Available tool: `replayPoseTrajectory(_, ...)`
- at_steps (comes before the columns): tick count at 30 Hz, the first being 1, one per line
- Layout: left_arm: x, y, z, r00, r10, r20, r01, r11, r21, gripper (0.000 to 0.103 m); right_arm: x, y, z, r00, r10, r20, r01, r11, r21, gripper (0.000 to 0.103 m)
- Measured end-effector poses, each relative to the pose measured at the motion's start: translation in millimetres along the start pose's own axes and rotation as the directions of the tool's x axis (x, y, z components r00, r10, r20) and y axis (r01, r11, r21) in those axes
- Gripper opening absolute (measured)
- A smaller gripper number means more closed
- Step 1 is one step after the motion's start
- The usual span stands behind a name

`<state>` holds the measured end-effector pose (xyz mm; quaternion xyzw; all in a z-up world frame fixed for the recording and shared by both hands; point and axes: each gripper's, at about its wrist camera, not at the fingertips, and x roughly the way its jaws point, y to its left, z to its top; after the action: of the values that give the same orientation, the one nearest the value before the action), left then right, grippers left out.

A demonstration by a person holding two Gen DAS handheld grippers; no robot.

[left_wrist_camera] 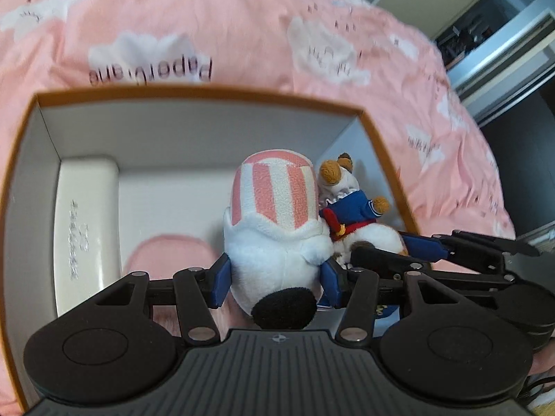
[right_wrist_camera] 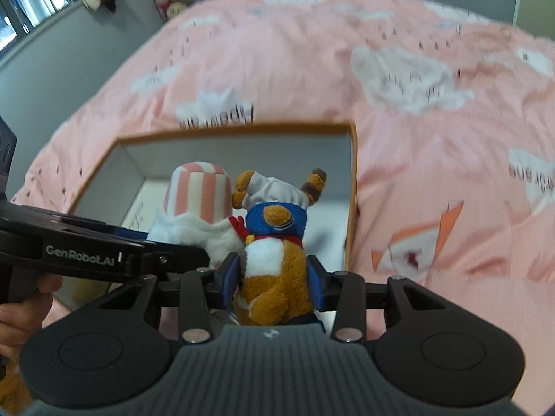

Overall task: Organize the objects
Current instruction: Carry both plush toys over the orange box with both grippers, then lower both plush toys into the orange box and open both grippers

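An open orange-rimmed cardboard box (left_wrist_camera: 194, 92) with white inside walls lies on the pink bed; it also shows in the right wrist view (right_wrist_camera: 352, 187). My left gripper (left_wrist_camera: 275, 279) is shut on a white plush with a pink-and-white striped hat (left_wrist_camera: 274, 215), held head-down inside the box. My right gripper (right_wrist_camera: 274, 277) is shut on a brown plush in a blue outfit (right_wrist_camera: 274, 270), held head-down beside the striped one (right_wrist_camera: 197, 194). The two plushes touch. The brown plush also shows in the left wrist view (left_wrist_camera: 350, 208).
A white rectangular case (left_wrist_camera: 86, 222) lies along the box's left wall, and a pink round item (left_wrist_camera: 170, 253) lies on the box floor. The pink cloud-print duvet (right_wrist_camera: 312, 62) surrounds the box. Grey walls and shelving stand beyond the bed.
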<state>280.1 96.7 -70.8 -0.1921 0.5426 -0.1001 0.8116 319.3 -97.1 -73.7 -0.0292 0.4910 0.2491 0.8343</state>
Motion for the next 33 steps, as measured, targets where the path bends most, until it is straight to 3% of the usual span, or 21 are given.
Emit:
replayPoseTrajectory(9,6.8,-3.9,-3.7,0.995,0.032,-0.094,-0.028,0.999,0.045,0.06,10.6,4.0,5.0,0.984,0.002,-0.175,0.003,1.0,0.031,0.044)
replayPoseTrajectory(14,12.0,-5.4,1.1,0.989,0.044,-0.142,-0.037,0.998,0.055,0.061,12.7,6.2,10.1,0.973,-0.016,-0.229,0.019,1.0,0.009,0.044)
replayPoseTrajectory(19,18.7,-5.5,2.3,0.986,0.044,-0.162,-0.038,0.999,0.037,0.061,9.8,11.3,11.0,0.974,-0.043,-0.221,0.03,0.998,-0.063,0.046)
replayPoseTrajectory(24,20.0,-3.1,6.7,0.975,0.016,-0.222,-0.018,1.0,-0.007,0.061,10.6,11.6,14.8,0.965,-0.017,-0.262,-0.023,0.988,-0.15,0.049)
replayPoseTrajectory(27,23.4,-6.4,9.7,0.963,0.024,-0.268,-0.019,1.0,0.019,0.061,5.8,18.7,15.8,0.959,-0.005,-0.284,-0.065,0.969,-0.239,0.059)
replayPoseTrajectory(30,32.1,-9.4,10.5,0.955,0.034,-0.296,-0.027,0.999,0.028,0.061,2.8,26.1,15.9,0.965,-0.049,-0.259,-0.042,0.941,-0.336,0.055)
replayPoseTrajectory(32,36.4,-12.5,10.7,0.953,0.037,-0.301,-0.03,0.999,0.027,0.061,3.0,27.3,15.9,0.964,-0.048,-0.261,-0.052,0.929,-0.365,0.039)
replayPoseTrajectory(33,37.6,-13.9,10.7,0.953,0.04,-0.299,-0.035,0.999,0.024,0.061,4.0,27.7,15.8,0.962,-0.038,-0.269,-0.069,0.924,-0.376,0.036)
